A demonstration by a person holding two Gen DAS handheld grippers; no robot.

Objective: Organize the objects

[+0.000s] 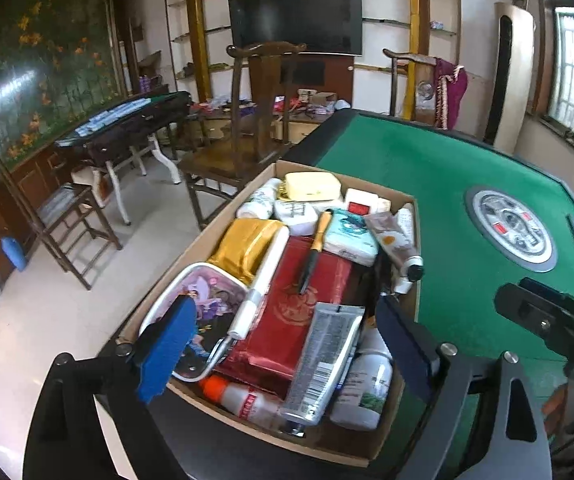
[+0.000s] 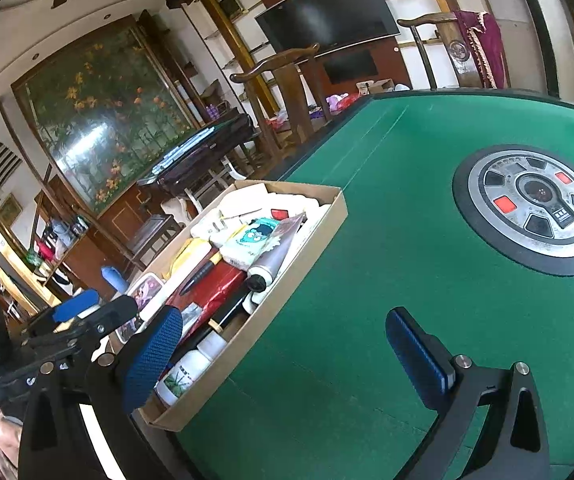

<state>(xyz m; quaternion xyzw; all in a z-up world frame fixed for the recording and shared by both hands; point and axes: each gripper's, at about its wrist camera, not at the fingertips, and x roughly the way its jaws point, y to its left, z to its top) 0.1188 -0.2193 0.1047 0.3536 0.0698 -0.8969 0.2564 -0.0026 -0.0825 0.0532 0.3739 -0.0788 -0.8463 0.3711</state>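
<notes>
Your left gripper (image 1: 283, 348) hangs over the near end of the shallow brown cardboard box (image 1: 383, 194), jaws spread wide, gripping nothing — tubes, bottles and a red packet (image 1: 303, 304) crowd inside. Your right gripper (image 2: 283, 356) gapes fully open, empty, over the green felt tabletop (image 2: 367, 280) just right of that box.

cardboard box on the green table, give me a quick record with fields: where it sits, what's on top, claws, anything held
box: open cardboard box at the table's edge, full
table: green felt, round dial panel in the middle
top items: black pen on a red packet, grey tube, white bottle, cartoon case
left claw: open over the box, holds nothing
right claw: open over bare felt beside the box, holds nothing
</notes>
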